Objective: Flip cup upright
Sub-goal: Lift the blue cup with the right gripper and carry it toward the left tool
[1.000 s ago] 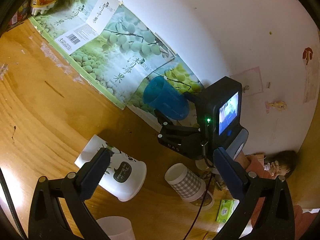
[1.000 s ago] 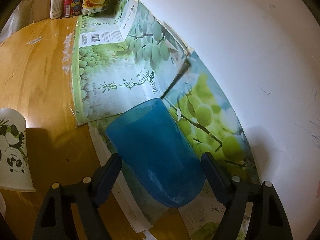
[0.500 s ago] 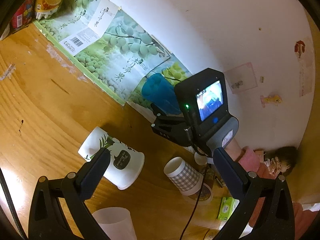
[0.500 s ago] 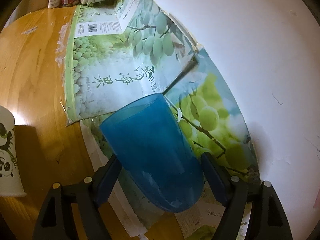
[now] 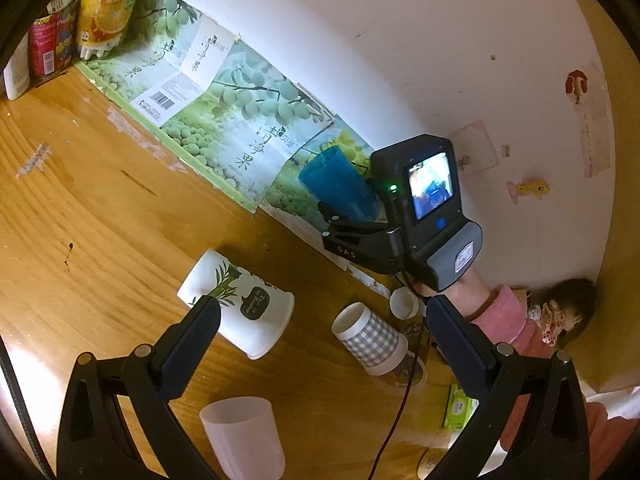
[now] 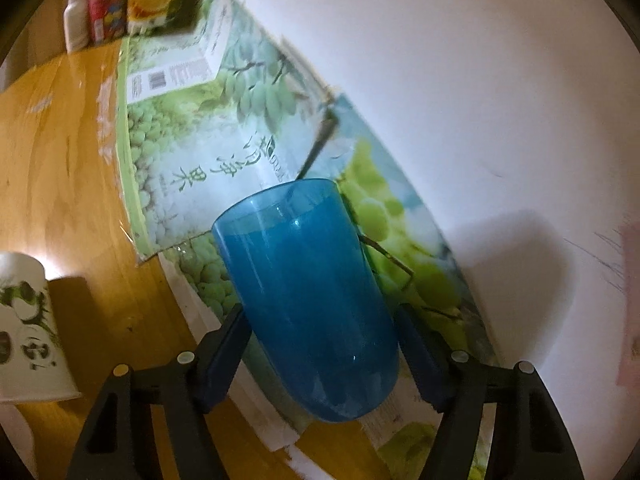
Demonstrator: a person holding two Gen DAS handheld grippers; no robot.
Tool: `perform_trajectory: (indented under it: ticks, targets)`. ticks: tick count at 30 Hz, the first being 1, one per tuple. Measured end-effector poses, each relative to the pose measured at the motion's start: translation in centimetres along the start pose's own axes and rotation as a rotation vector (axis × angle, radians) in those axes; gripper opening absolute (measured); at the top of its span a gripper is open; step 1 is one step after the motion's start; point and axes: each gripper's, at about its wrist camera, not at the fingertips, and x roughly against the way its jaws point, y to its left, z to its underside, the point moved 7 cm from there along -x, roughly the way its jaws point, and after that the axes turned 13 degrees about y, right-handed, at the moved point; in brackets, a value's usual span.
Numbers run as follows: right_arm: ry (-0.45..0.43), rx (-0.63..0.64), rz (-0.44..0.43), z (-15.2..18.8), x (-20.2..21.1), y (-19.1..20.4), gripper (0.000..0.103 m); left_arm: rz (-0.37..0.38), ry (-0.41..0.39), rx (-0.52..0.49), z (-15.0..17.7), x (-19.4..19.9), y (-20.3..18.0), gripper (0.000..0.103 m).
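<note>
My right gripper (image 6: 320, 340) is shut on a translucent blue cup (image 6: 308, 280), its fingers pressing the cup's lower sides. The cup is lifted off the table and tilted, open rim pointing up and away. In the left wrist view the same blue cup (image 5: 336, 184) sits in the right gripper (image 5: 348, 216) above the green cardboard. My left gripper (image 5: 320, 320) is open and empty, hovering over the wooden table (image 5: 100, 220). A white panda cup (image 5: 236, 308) stands upside down between its fingers' view.
Flattened green fruit cardboard (image 5: 224, 120) lies along the white wall. A checked paper cup (image 5: 370, 338) lies on its side, a clear plastic cup (image 5: 244, 436) stands near me, a small white cup (image 5: 402, 302) beyond. Cartons and bottles (image 5: 100, 12) stand at the far left corner.
The right gripper has lifted the blue cup and turned it more toward upright. The left gripper has pulled back and up, widening its view of the table.
</note>
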Motion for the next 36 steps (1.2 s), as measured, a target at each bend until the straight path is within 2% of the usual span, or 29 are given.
perform_trajectory:
  ticks: [6,13,18,22,30,36]
  targets:
    - [0.014,-0.091,-0.032,0.4,2.6,-0.9,0.073,-0.004,0.013,-0.036,0.5,0.9,-0.5,0.103]
    - [0.048,-0.281,-0.151,2.8,6.1,-0.8,0.072,-0.005,0.033,-0.1,1.9,2.5,-0.9,0.103]
    - [0.087,-0.459,-0.252,6.1,8.6,0.8,0.072,-0.016,0.051,-0.136,3.3,4.2,-0.5,0.103]
    - [0.085,-0.562,-0.296,9.1,11.4,2.6,0.072,-0.04,0.063,-0.171,4.7,5.8,0.1,0.103]
    - [0.109,-0.722,-0.329,16.6,15.7,8.3,0.072,-0.085,0.123,-0.26,8.4,7.5,0.9,0.103]
    - [0.096,-0.902,-0.371,21.9,17.2,12.3,0.068,-0.104,0.186,-0.307,11.2,7.3,1.3,0.103]
